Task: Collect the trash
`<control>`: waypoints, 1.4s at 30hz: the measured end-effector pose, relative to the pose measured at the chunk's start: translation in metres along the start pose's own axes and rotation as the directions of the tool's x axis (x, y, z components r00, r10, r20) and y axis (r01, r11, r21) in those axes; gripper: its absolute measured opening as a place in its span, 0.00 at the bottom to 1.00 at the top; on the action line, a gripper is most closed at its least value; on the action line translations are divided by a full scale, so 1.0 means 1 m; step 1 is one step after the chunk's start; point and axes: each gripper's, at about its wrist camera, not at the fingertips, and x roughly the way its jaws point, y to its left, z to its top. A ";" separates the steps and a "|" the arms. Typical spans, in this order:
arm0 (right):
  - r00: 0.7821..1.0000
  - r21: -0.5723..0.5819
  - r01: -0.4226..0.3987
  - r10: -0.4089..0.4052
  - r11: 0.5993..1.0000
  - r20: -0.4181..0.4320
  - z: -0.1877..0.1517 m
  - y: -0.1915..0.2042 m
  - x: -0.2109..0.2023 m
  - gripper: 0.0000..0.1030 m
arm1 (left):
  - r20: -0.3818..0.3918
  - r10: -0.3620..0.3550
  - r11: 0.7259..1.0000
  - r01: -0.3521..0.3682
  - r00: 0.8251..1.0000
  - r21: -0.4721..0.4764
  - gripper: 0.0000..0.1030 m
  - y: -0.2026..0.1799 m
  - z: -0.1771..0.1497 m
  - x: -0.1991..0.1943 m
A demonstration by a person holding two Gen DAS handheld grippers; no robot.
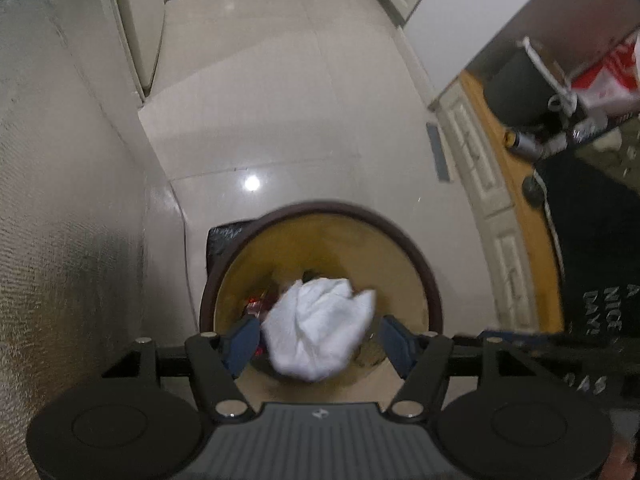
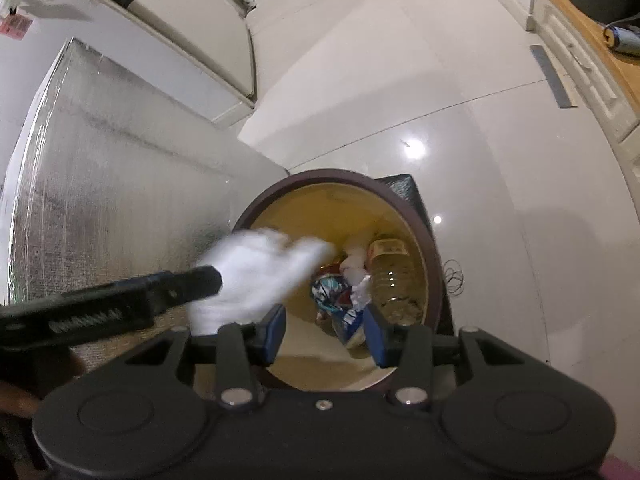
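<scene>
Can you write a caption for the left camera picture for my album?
White crumpled tissue between the open left gripper's blue fingers, above the round brown trash bin.

Crumpled white tissue wad (image 1: 320, 326), blurred, lower centre of left wrist frame, over mouth of round bin (image 1: 416, 248); in right wrist frame left of centre, overlapping bin's left rim. Bin: dark brown rim, yellow inner wall, upright on pale tile floor, lower centre of both frames. Inside at bottom: clear plastic bottle (image 2: 394, 276) lying along right wall, blue-white wrapper (image 2: 332, 292) beside it, more white crumpled paper (image 2: 358, 264) between.
</scene>
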 end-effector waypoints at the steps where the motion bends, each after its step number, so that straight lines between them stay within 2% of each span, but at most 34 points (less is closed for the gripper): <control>1: 1.000 0.000 0.002 -0.002 1.000 0.001 0.000 -0.001 0.000 0.43 | -0.008 0.003 1.000 -0.003 1.000 0.008 0.70 -0.001 -0.002 0.000; 5: 1.000 -0.001 0.005 -0.005 1.000 -0.004 -0.001 -0.001 -0.002 0.43 | -0.014 0.024 0.999 -0.024 1.000 0.046 0.77 -0.004 -0.007 -0.004; 12: 1.000 -0.056 0.005 -0.004 0.998 0.018 -0.002 0.007 -0.015 0.48 | 0.007 0.045 0.998 -0.046 0.999 0.034 0.92 0.000 -0.010 -0.019; 14: 0.999 -0.072 0.007 -0.004 0.997 0.035 -0.002 0.010 -0.022 0.53 | 0.015 0.055 0.998 -0.055 0.998 0.025 0.96 -0.001 -0.009 -0.023; 16: 0.999 -0.088 0.010 -0.005 0.996 0.053 -0.001 0.012 -0.029 0.67 | 0.026 0.063 0.998 -0.064 0.998 0.016 1.00 0.001 -0.010 -0.029; 19: 0.997 -0.115 0.027 -0.018 0.993 0.081 0.000 0.016 -0.041 0.80 | 0.044 0.076 0.997 -0.076 0.996 0.000 1.00 0.002 -0.012 -0.040; 22: 0.994 -0.141 0.046 -0.032 0.989 0.100 -0.001 0.021 -0.049 0.89 | 0.067 0.088 0.996 -0.088 0.994 -0.012 1.00 0.003 -0.013 -0.054; 23: 0.994 -0.148 0.050 -0.035 0.988 0.104 -0.001 0.023 -0.052 0.96 | 0.076 0.092 0.996 -0.091 0.993 -0.013 1.00 0.003 -0.013 -0.059; 25: 0.992 -0.161 0.058 -0.039 0.985 0.117 -0.002 0.027 -0.057 1.00 | 0.096 0.100 0.995 -0.099 0.990 -0.011 1.00 0.003 -0.014 -0.070; 33: 0.980 -0.185 0.096 -0.059 0.978 0.192 -0.004 0.051 -0.088 1.00 | 0.168 0.108 0.994 -0.107 0.980 -0.016 1.00 0.004 -0.019 -0.119; 42: 0.959 -0.215 0.106 -0.042 0.971 0.281 -0.018 0.085 -0.137 1.00 | 0.283 0.115 0.993 -0.108 0.952 -0.041 1.00 0.008 -0.039 -0.191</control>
